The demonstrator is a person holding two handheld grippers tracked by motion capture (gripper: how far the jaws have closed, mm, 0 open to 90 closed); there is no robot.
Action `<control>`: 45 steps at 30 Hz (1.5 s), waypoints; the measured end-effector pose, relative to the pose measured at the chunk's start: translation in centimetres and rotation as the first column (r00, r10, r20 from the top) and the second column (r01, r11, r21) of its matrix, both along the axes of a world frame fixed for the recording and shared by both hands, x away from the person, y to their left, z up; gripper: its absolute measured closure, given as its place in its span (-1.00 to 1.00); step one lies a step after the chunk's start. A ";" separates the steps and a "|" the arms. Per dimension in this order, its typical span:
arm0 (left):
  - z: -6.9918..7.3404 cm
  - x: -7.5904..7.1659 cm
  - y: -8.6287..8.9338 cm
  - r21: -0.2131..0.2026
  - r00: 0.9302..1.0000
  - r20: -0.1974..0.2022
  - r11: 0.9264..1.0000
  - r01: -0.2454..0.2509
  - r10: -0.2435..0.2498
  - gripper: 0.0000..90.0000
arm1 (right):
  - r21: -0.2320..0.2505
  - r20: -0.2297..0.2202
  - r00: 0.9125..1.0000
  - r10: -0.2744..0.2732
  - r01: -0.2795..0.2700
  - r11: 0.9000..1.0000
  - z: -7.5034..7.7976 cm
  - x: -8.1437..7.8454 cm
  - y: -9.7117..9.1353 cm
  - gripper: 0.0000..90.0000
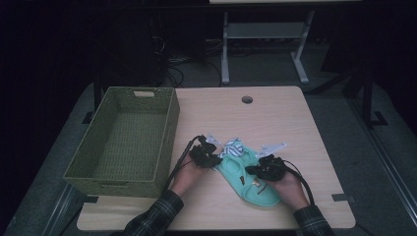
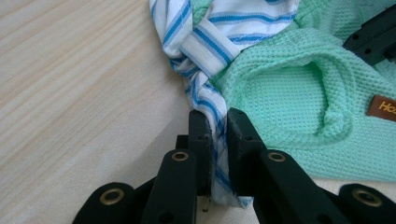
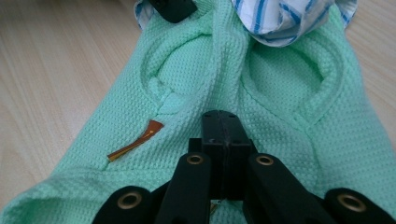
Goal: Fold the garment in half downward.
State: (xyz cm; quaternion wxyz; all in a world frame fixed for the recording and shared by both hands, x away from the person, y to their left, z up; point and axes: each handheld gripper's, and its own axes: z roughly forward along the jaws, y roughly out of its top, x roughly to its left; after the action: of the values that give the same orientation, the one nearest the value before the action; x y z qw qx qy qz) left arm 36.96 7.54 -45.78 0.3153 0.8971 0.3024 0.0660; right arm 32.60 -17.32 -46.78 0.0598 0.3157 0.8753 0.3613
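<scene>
High view: my left claw (image 1: 215, 158) and right claw (image 1: 252, 171) work a mint-green knit garment (image 1: 248, 183) lying on the wood surface (image 1: 275, 118), beside an empty woven basket (image 1: 123, 140). My left claw is clamped on the blue-striped white cloth (image 2: 205, 51) bunched at the garment's top. My right claw's jaws are pressed together over the green knit; whether a fold is pinched I cannot tell. The thin striped edge could slip free if pulled, or drag the green waffle-knit piece, with its small brown tag (image 3: 135, 142), along.
</scene>
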 end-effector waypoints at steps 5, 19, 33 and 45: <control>0.9 0.0 0.5 -0.060 0.999 0.018 0.998 -0.037 0.038 0.82 | 0.017 -0.010 1.000 -0.006 0.006 1.000 -0.1 0.0 -0.1 0.99; 5.6 -1.5 0.5 -0.252 0.995 0.093 0.967 0.045 -0.022 0.83 | 0.020 -0.018 0.999 -0.036 0.036 0.999 -0.1 -0.1 0.1 1.00; 7.1 -2.1 0.3 -0.285 0.989 0.140 0.955 0.087 -0.048 0.83 | -0.019 0.036 0.999 -0.035 0.036 0.999 0.6 0.7 1.8 1.00; 8.0 -1.3 3.0 -0.298 0.983 0.166 0.954 -0.028 0.081 0.83 | -0.009 0.043 0.996 -0.080 0.080 0.997 1.5 -3.1 -3.3 0.99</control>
State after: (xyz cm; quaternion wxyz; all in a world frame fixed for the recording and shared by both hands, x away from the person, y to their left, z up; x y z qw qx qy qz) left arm 35.70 10.57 -37.80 0.4691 0.8220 0.3042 0.1081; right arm 29.46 -20.65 -45.24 0.0944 0.3424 0.8625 0.3605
